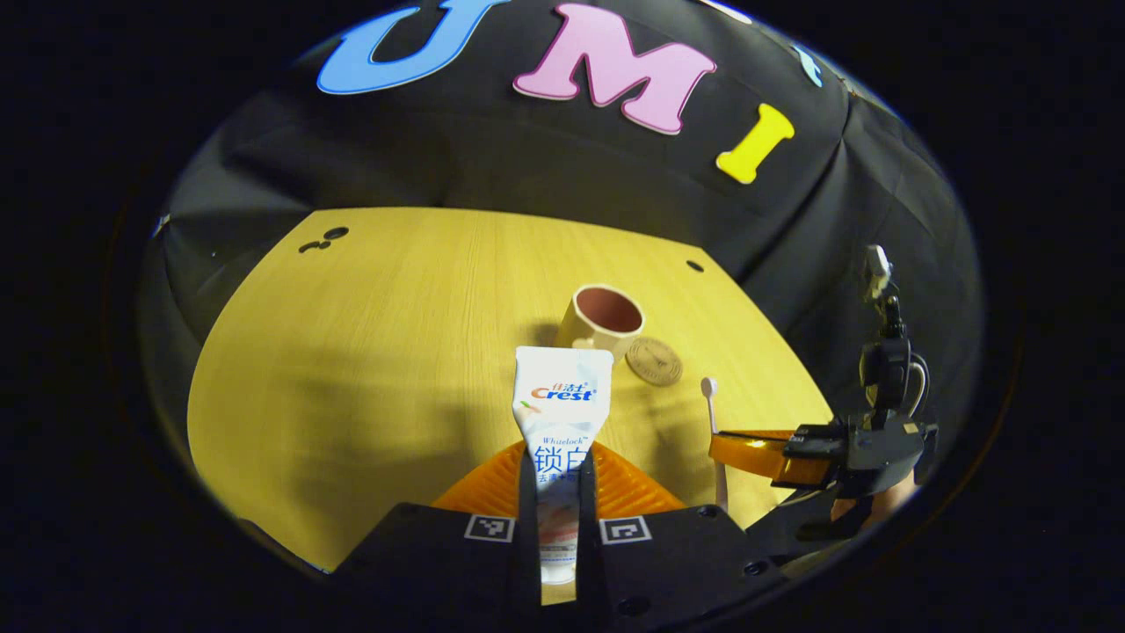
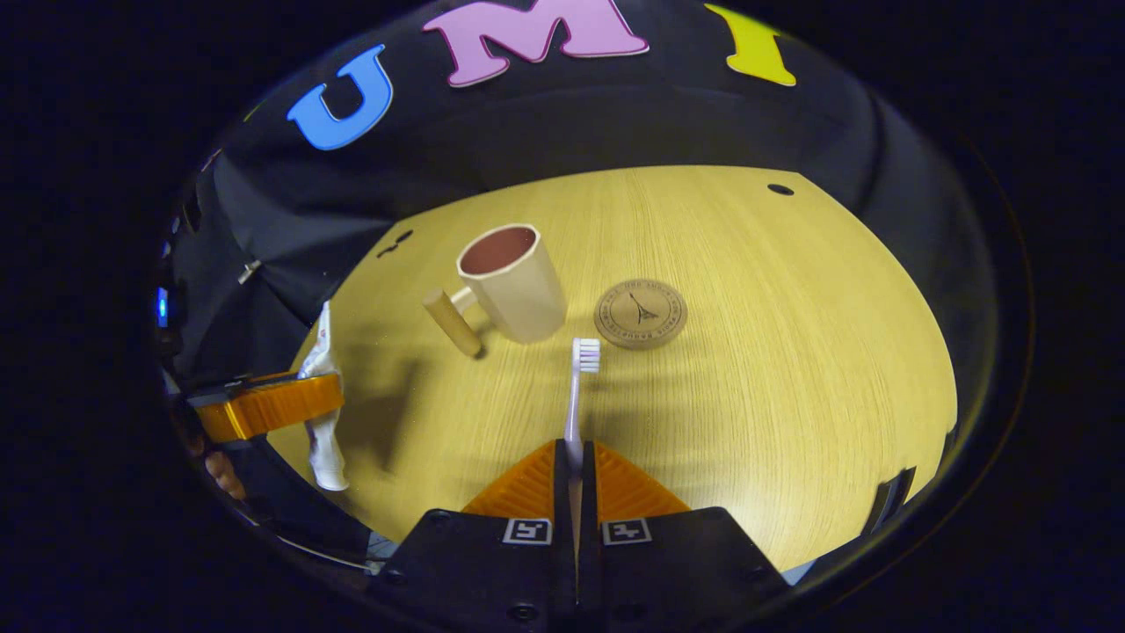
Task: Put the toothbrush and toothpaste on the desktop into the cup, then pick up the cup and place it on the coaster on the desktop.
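My left gripper [image 1: 559, 475] is shut on a white toothpaste tube [image 1: 561, 400], held upright above the wooden desktop [image 1: 369, 352], cap end down. My right gripper [image 2: 575, 475] is shut on a white toothbrush [image 2: 580, 378], bristles pointing away. A cream cup [image 2: 512, 281] with a dark red inside and a wooden handle stands upright mid-table, empty. Beside it lies a round brown coaster [image 2: 641, 313]. In the left gripper view the cup [image 1: 604, 318] and the coaster [image 1: 654, 361] sit beyond the tube, and the right gripper [image 1: 747, 453] holds the toothbrush [image 1: 714, 422] at the right. The left gripper [image 2: 272, 406] with the tube [image 2: 323, 422] appears at the left of the right gripper view.
The black booth cloth surrounds the desktop [image 2: 791, 352] at the back and sides. Small dark holes [image 1: 323, 239] mark the table's far corners. Bare wood lies to the right of the coaster and to the left of the cup.
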Demonstrator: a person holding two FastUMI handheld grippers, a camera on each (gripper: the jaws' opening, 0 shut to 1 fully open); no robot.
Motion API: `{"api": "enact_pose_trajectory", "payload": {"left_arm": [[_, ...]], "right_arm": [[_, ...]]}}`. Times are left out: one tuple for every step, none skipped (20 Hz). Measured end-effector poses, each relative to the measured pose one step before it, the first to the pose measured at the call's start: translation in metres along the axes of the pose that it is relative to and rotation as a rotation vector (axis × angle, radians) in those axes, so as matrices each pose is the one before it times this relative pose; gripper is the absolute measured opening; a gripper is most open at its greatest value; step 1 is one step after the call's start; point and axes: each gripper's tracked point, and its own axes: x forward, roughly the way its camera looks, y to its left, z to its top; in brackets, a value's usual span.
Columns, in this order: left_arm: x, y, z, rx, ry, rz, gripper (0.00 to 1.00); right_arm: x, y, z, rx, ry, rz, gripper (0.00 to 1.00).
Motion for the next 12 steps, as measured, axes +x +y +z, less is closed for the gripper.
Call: {"api": "enact_pose_trajectory", "payload": {"left_arm": [[-0.00160,-0.00365,0.01283,-0.00496,-0.03459,-0.01210,0.21],[0.00171,-0.00496,0.01346,-0.00043,-0.03509,-0.01333,0.21],[0.00143,-0.00530,0.01473,0.00433,-0.03379,-0.01352,0.21],[0.00222,-0.00514,0.01233,0.00720,-0.03152,-0.01336,0.21],[0.00293,-0.00516,0.01300,0.00419,-0.02875,-0.01350,0.21],[0.00491,-0.00559,0.01176,0.00008,-0.02839,-0.01302,0.20],[0.00586,-0.00625,0.01344,-0.00209,-0.02867,-0.01457,0.21],[0.00480,-0.00470,0.01214,-0.00145,-0.02967,-0.01544,0.20],[0.00692,-0.00555,0.01388,0.00045,-0.02825,-0.01544,0.21],[0.00656,-0.00639,0.01218,0.00445,-0.02909,-0.01670,0.21],[0.00648,-0.00577,0.01261,0.00903,-0.02883,-0.01675,0.21],[0.00546,-0.00496,0.00862,0.01104,-0.03055,-0.01563,0.21]], "right_arm": [[-0.00726,0.00168,0.00617,0.00796,-0.02459,0.01225,0.06],[-0.00523,0.00136,0.00603,0.00694,-0.01827,0.01302,0.06],[-0.00596,0.00111,0.00340,0.00688,-0.01068,0.01113,0.06],[-0.00486,0.00141,0.00354,0.00736,-0.01016,0.01308,0.06],[-0.00457,0.00095,0.00263,0.00550,-0.00764,0.00998,0.06],[-0.00374,-0.00073,0.00265,0.00290,-0.00732,0.00491,0.06],[-0.00308,-0.00131,0.00024,0.00275,-0.00498,0.00225,0.06],[-0.00299,-0.00305,0.00048,0.00352,-0.00175,-0.00181,0.06],[-0.00323,-0.00229,-0.00028,0.00520,-0.00296,-0.00234,0.06],[-0.00323,-0.00288,0.00043,0.00705,-0.00268,-0.00080,0.06],[-0.00347,-0.00386,-0.00030,0.00468,-0.00230,-0.00610,0.06],[-0.00280,-0.00284,0.00020,0.00466,0.00107,-0.00360,0.06]]}}
